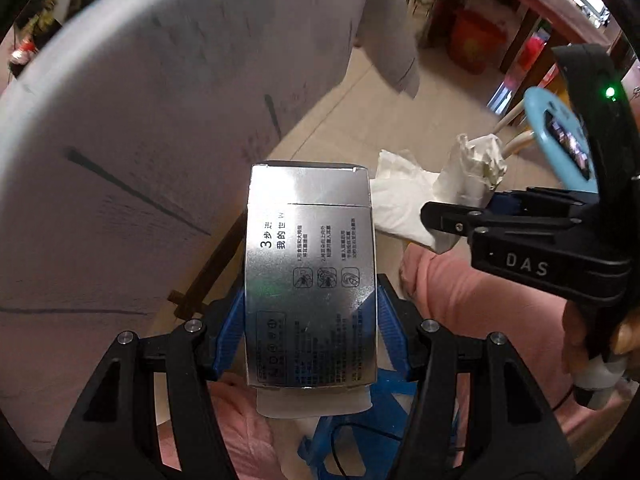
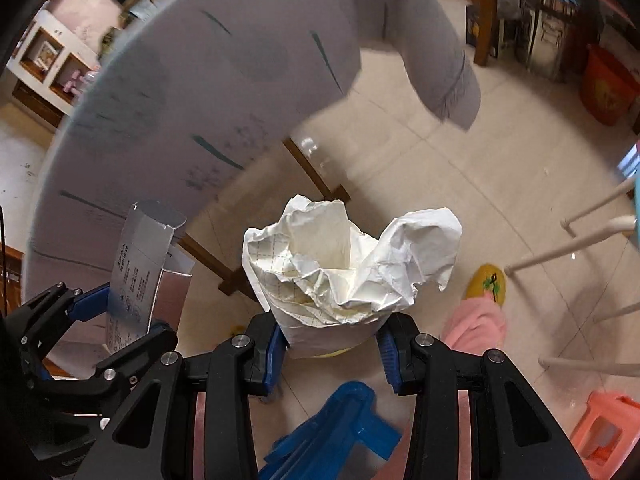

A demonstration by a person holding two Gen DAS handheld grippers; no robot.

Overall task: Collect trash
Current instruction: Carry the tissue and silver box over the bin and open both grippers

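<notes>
Both of my tongs carry trash above the tiled floor. My left tongs clamp a silver box between blue pads; my right tongs pinch a crumpled paper wad. Beyond them on the left, the round grey-clothed table fills the far view, its wooden leg beneath. Near me lie a blue plastic stool, my pink sleeve and, at right, an orange stool.

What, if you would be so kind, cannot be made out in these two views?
- Silver box, left wrist view: small print too fine to read.
- Crumpled paper, right wrist view: lower end hidden between the hand-held gripper's fingers.
- Grey tablecloth, both views: markings blurred.
</notes>
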